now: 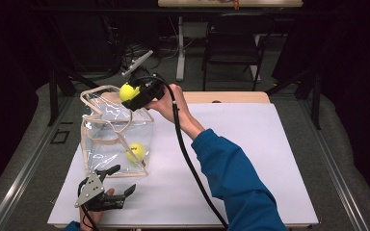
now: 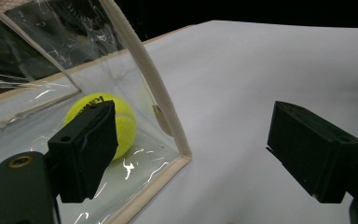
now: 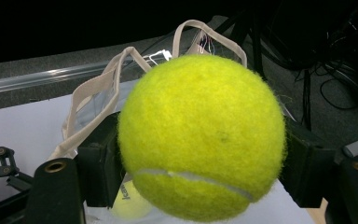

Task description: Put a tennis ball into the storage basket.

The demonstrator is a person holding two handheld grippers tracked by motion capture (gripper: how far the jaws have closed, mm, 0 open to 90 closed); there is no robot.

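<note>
A clear plastic bag (image 1: 118,132) with beige trim and handles stands upright on the white table top (image 1: 250,159). One yellow tennis ball (image 1: 136,152) lies on its bottom near the front right corner. My right gripper (image 1: 131,94) hangs over the bag's open mouth, shut on a second tennis ball (image 1: 128,91). In the right gripper view this held ball (image 3: 200,135) sits between both pads, with the bag's handles (image 3: 121,70) and the lower ball (image 3: 130,203) behind it. My left gripper (image 1: 124,179) stands open beside the bag's front corner; in its own view its jaws (image 2: 198,126) hold nothing, the bagged ball (image 2: 121,123) behind the left pad.
The right gripper's black cable (image 1: 188,159) trails across the table toward the front edge. A blue sleeve (image 1: 236,183) reaches in from the bottom. A dark chair (image 1: 233,43) and a table leg stand beyond the far edge. White surface stretches right of the bag.
</note>
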